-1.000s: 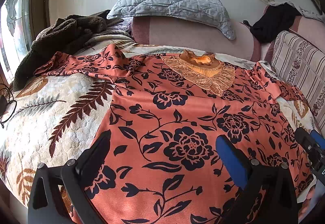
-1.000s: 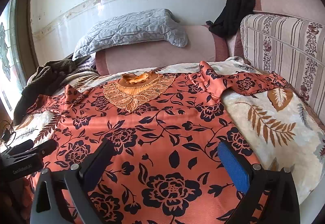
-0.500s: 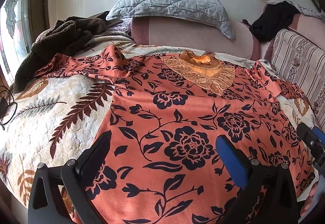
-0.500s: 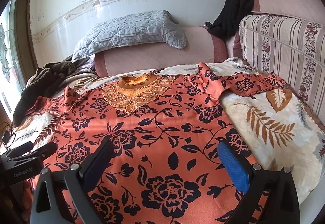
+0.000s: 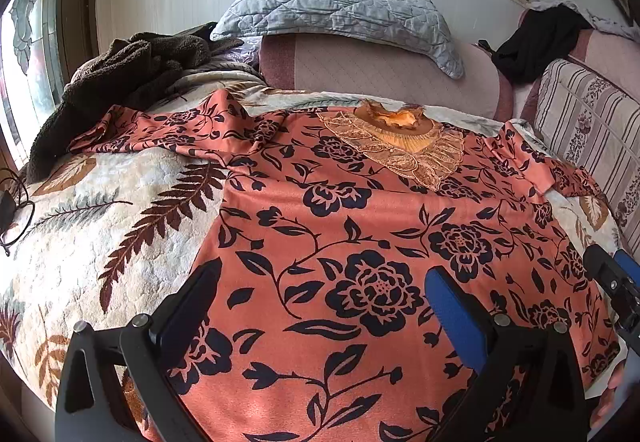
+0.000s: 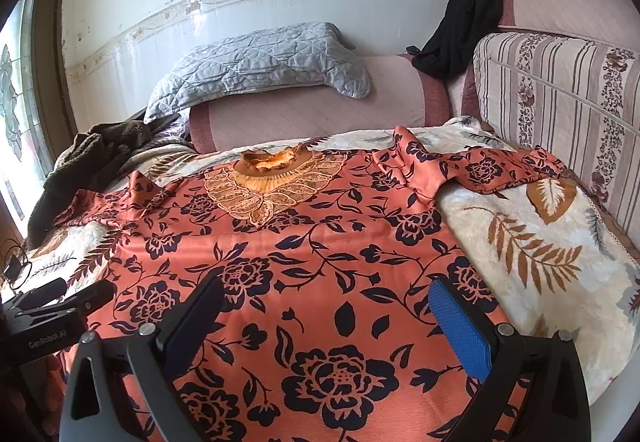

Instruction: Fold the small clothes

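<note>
An orange garment with black flowers [image 5: 360, 242] lies spread flat on the bed, its embroidered collar [image 5: 396, 129] at the far end and both sleeves out to the sides. It also fills the right wrist view [image 6: 320, 262]. My left gripper [image 5: 320, 290] is open and empty above the garment's lower left part. My right gripper [image 6: 324, 306] is open and empty above its lower right part. The right gripper's tip shows at the left view's right edge [image 5: 612, 282], and the left gripper shows at the right view's left edge [image 6: 56, 306].
A cream leaf-print blanket [image 5: 100, 222] covers the bed. A grey pillow [image 5: 340, 9] lies on a pink bolster [image 5: 380, 77] at the back. A brown fleece [image 5: 120, 73] is heaped at the far left, a black cloth [image 6: 460, 25] on the striped cushion [image 6: 560, 101] at the right.
Both grippers have tilted slightly, so the bed sits a little lower in both views. The garment has not moved, and both grippers stay open.
</note>
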`<action>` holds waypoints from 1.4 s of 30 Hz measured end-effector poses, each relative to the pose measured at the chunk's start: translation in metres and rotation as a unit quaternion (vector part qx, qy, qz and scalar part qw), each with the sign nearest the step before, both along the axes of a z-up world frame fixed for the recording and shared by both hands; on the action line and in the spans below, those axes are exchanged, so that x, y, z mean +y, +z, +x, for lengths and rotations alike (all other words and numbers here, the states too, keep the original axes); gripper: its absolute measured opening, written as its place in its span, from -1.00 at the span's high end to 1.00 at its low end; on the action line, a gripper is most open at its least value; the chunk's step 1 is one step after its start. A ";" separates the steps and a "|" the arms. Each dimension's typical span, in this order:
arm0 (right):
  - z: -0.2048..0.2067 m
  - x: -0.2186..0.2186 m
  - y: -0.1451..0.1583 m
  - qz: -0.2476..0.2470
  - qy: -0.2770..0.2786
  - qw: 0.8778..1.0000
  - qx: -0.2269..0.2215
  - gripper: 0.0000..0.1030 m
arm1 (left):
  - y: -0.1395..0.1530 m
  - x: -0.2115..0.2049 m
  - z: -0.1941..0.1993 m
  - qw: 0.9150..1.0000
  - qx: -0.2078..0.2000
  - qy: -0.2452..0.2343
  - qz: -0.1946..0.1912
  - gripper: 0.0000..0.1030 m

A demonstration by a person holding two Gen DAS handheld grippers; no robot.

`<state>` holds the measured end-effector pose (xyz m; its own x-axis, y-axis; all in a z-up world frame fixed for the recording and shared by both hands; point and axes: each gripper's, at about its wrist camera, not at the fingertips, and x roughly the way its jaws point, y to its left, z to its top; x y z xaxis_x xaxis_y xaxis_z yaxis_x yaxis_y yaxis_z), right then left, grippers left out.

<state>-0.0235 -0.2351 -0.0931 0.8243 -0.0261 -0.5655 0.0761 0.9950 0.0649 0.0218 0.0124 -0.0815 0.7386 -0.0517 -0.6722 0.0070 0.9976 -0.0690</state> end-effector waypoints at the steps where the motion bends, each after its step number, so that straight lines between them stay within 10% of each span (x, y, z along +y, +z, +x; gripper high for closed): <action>1: 0.000 0.000 0.000 0.000 0.000 1.000 -0.001 -1.00 | 0.000 0.000 0.000 1.000 0.000 0.000 0.001 -1.00; 42: 0.001 0.000 0.001 0.008 0.000 1.000 0.007 -1.00 | -0.001 -0.003 0.002 1.000 0.000 -0.004 -0.003 -1.00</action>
